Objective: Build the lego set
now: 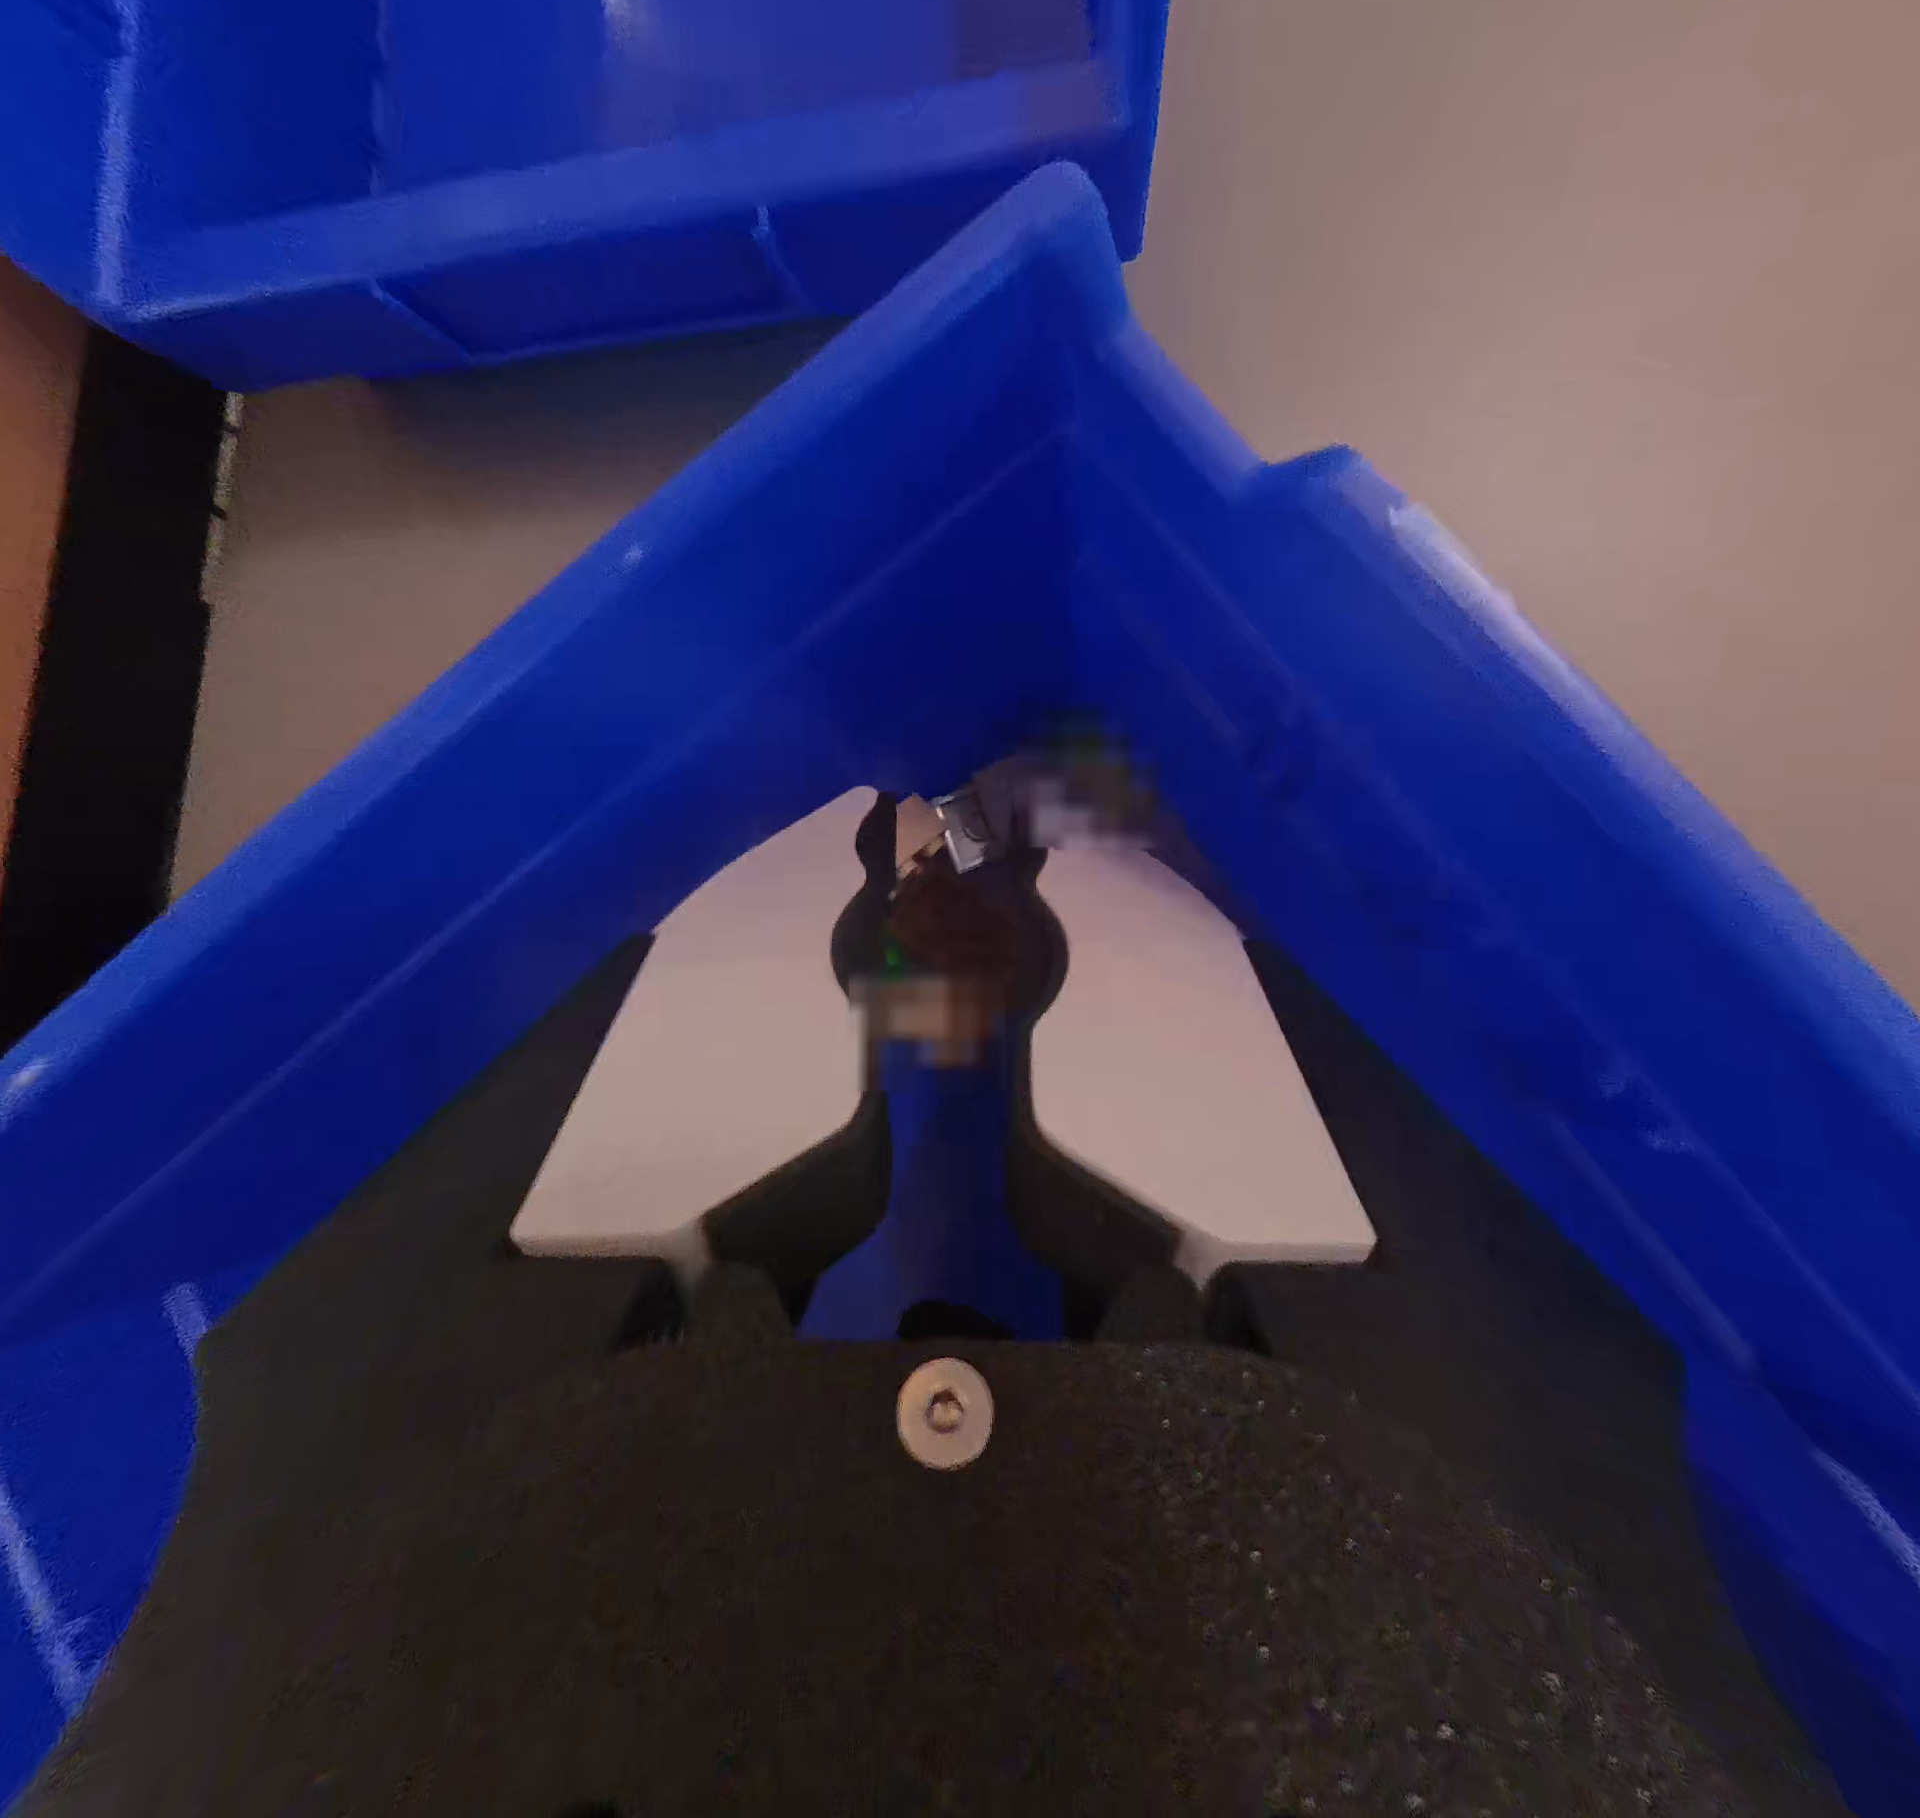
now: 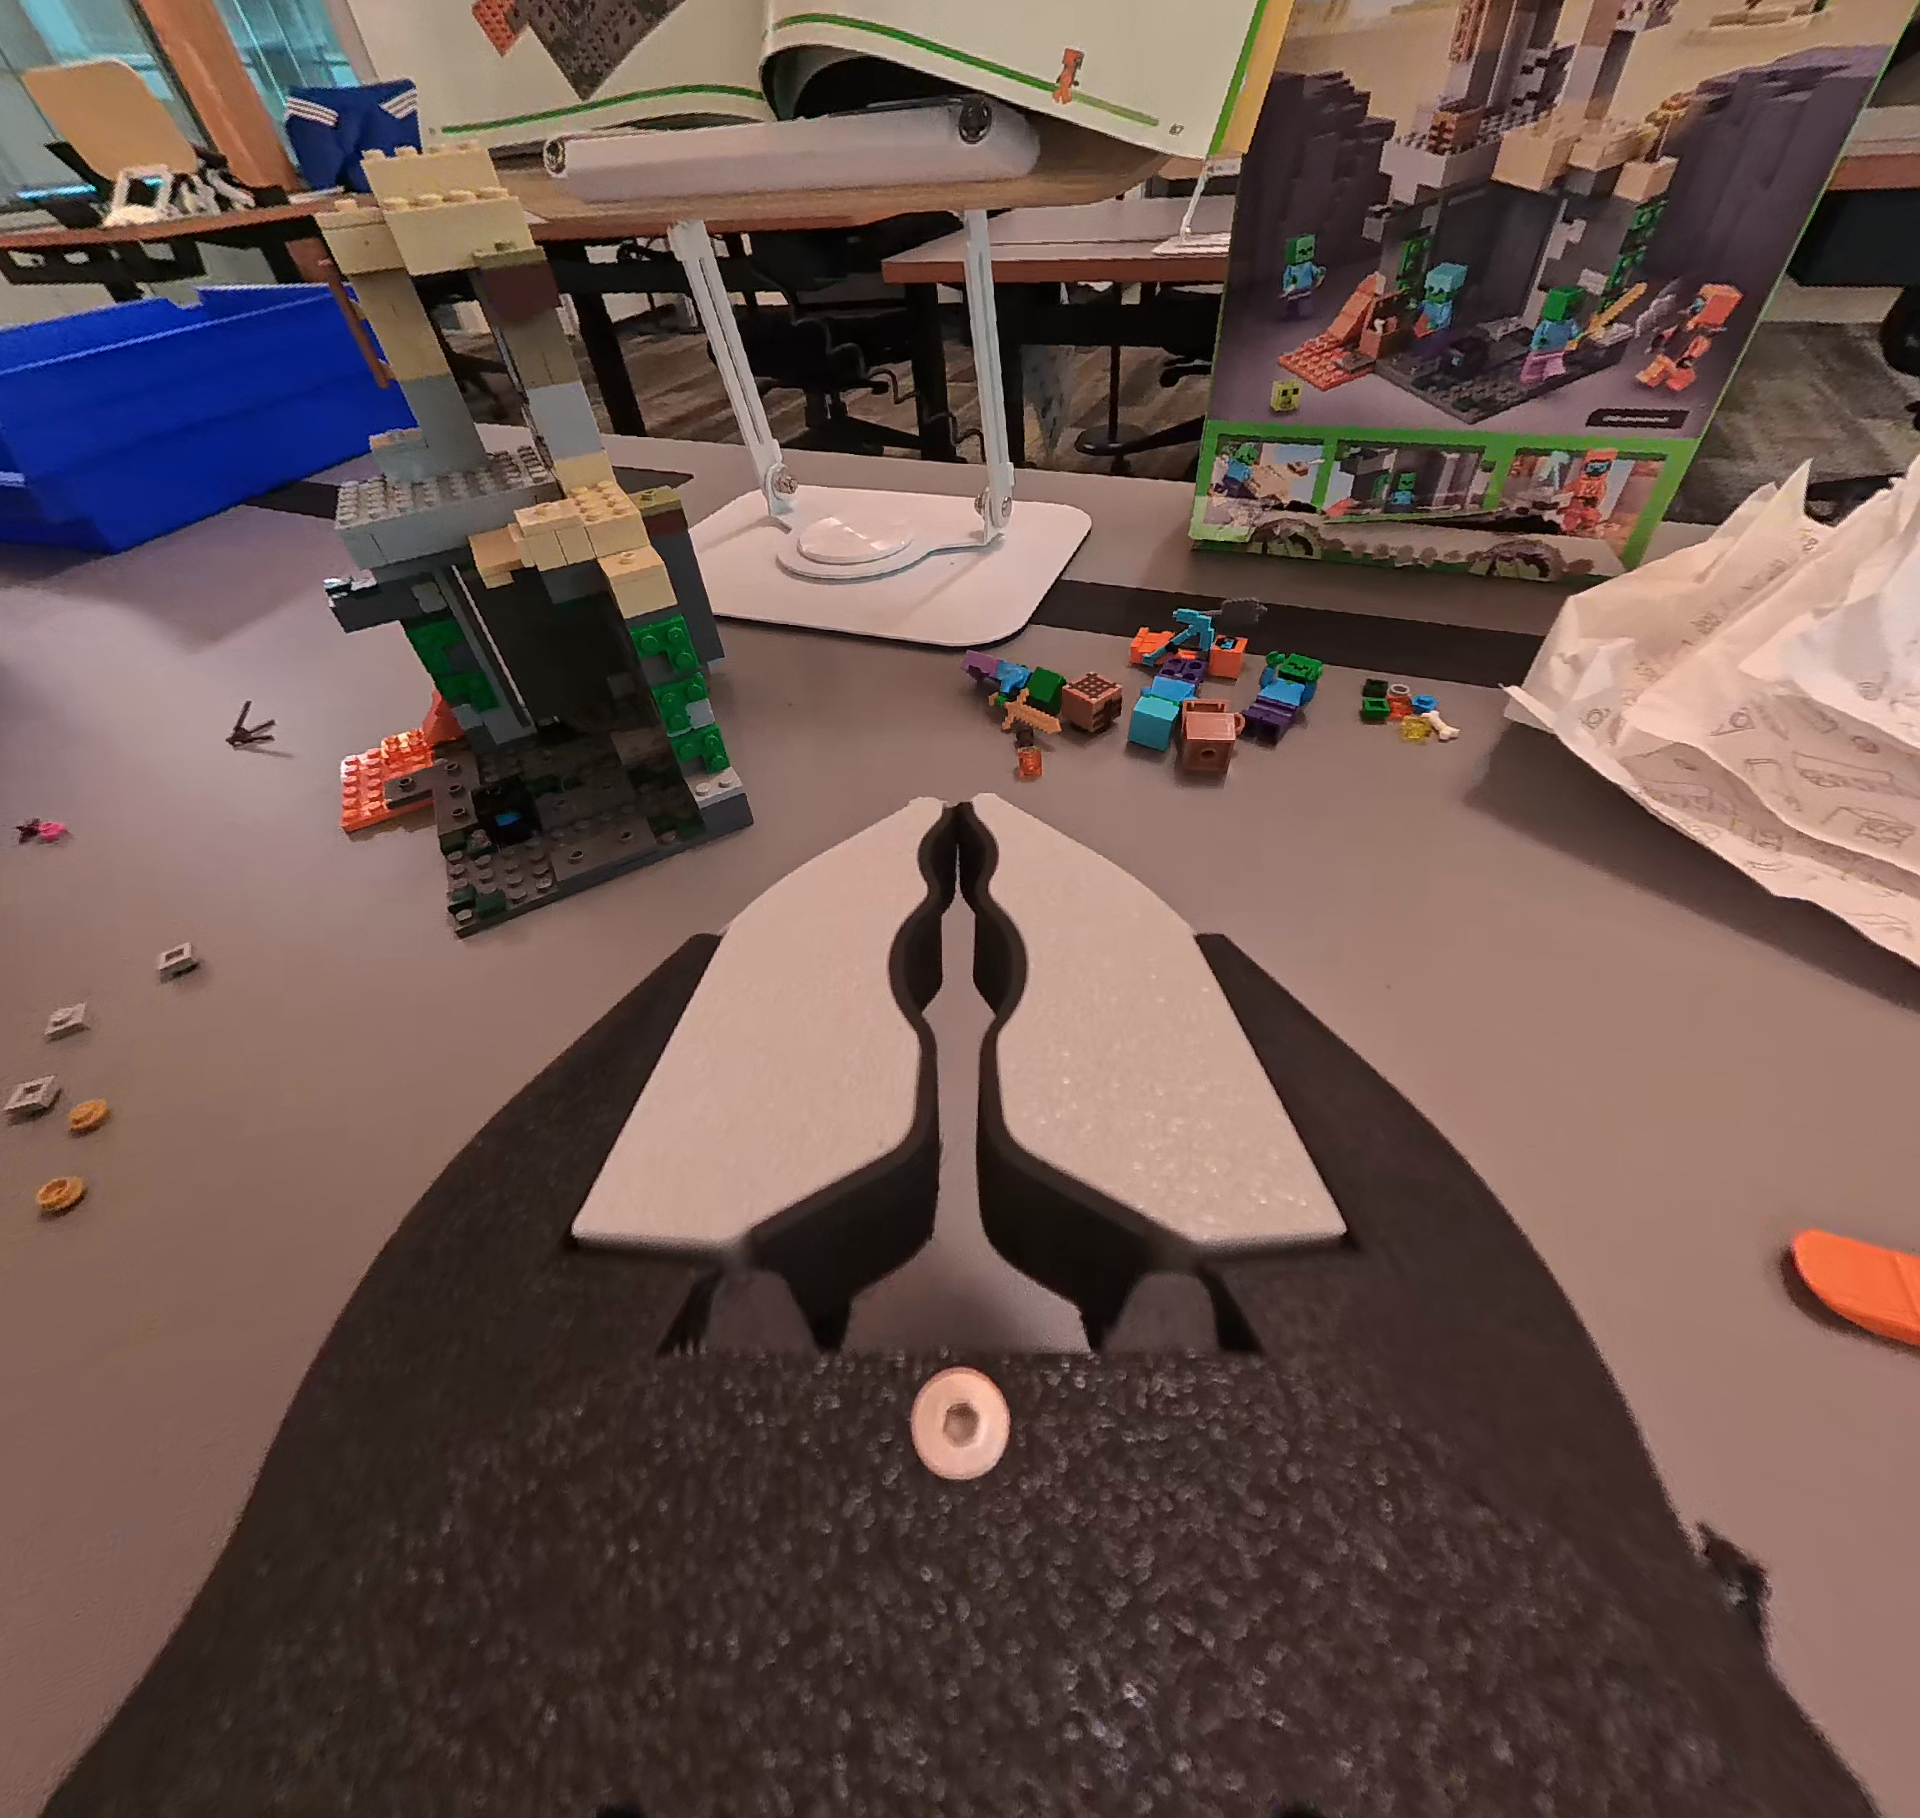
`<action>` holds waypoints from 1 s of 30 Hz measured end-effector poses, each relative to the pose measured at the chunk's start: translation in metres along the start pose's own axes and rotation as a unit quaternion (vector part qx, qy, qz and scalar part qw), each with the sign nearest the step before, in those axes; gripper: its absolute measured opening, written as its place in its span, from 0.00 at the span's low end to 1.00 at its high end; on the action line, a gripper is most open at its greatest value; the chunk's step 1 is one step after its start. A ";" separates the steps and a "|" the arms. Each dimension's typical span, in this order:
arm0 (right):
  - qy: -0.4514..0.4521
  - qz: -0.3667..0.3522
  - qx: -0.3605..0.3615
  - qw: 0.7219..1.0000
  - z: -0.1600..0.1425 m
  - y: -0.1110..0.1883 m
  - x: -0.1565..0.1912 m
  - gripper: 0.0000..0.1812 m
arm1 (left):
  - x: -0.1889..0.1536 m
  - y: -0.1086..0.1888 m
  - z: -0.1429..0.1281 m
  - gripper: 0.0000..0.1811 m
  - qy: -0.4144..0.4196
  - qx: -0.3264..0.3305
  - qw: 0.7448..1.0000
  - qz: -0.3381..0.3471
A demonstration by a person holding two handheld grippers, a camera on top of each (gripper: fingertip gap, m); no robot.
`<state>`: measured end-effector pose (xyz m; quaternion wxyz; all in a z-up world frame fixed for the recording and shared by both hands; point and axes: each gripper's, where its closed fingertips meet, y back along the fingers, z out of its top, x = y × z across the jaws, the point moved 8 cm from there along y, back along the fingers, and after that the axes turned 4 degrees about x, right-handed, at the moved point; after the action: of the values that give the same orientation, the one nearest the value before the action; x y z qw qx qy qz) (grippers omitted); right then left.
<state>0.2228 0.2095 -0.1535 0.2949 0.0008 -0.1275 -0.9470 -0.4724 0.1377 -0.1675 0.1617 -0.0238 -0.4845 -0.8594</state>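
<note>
Down inside a blue bin [image 1: 727, 729], the left gripper [image 1: 951, 875] has its jaws pinching a small grey lego piece [image 1: 961, 831] near the bin's corner; blur hides finer detail. Over the grey desk [image 2: 1403, 989], the right gripper [image 2: 957, 812] hovers with jaws pressed together and empty, the partly built lego tower [image 2: 540, 563] standing ahead to its left, loose minifigure pieces [image 2: 1164, 698] ahead to its right.

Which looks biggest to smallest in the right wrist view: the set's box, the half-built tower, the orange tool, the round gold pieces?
1. Box
2. Tower, close behind; it stands nearer the camera, so true order is unsure
3. Orange tool, cut off by the frame edge
4. Gold pieces
</note>
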 end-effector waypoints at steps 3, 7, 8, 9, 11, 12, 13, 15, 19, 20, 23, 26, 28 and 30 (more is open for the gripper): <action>-0.002 0.002 0.000 1.000 0.000 0.000 0.000 0.00 | -0.003 -0.007 0.002 0.11 0.014 0.014 1.000 -0.007; -0.006 0.007 0.002 1.000 -0.001 -0.001 -0.001 0.00 | -0.006 -0.015 0.002 0.11 0.021 0.027 0.999 -0.007; -0.007 0.008 0.002 1.000 -0.001 -0.001 -0.001 0.00 | -0.006 -0.015 0.002 0.11 0.023 0.026 0.999 -0.004; -0.007 0.008 0.003 1.000 -0.002 -0.001 -0.001 0.00 | -0.006 -0.016 0.003 0.11 0.024 0.025 0.999 -0.004; -0.009 0.009 0.003 1.000 -0.002 -0.001 -0.001 0.00 | -0.008 -0.019 0.002 0.11 0.027 0.031 0.999 -0.014; -0.010 0.010 0.003 1.000 -0.002 -0.001 -0.001 0.00 | -0.007 -0.020 0.002 0.10 0.030 0.026 0.999 -0.014; -0.010 0.011 0.003 1.000 -0.002 -0.001 -0.001 0.00 | -0.007 -0.020 0.002 0.10 0.030 0.026 0.999 -0.013; -0.010 0.011 0.002 1.000 -0.002 0.000 -0.001 0.00 | -0.007 -0.020 0.001 0.10 0.028 0.025 0.999 -0.013; -0.014 0.012 0.000 1.000 -0.001 0.000 -0.002 0.00 | -0.004 -0.014 -0.004 0.09 0.035 0.029 0.999 -0.019; -0.015 0.013 0.000 1.000 -0.001 0.000 -0.002 0.00 | -0.003 -0.011 -0.007 0.09 0.038 0.027 0.999 -0.023; -0.016 0.016 -0.002 1.000 -0.001 0.000 -0.001 0.00 | 0.000 0.004 -0.012 0.04 0.052 0.008 0.998 -0.041; -0.016 0.020 -0.002 1.000 0.000 0.000 0.000 0.00 | 0.000 0.021 -0.016 0.04 0.041 -0.007 0.998 -0.050; -0.016 0.022 -0.003 1.000 0.000 0.000 0.001 0.00 | -0.002 0.029 -0.019 0.03 0.039 -0.010 0.997 -0.062; -0.015 0.023 -0.004 1.000 0.001 0.001 0.002 0.00 | -0.005 0.037 -0.020 0.03 0.035 -0.018 0.996 -0.076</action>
<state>0.2218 0.2082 -0.1527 0.3151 -0.0176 -0.1282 -0.9402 -0.4545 0.1039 -0.1485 0.1124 0.0407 -0.4638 -0.8779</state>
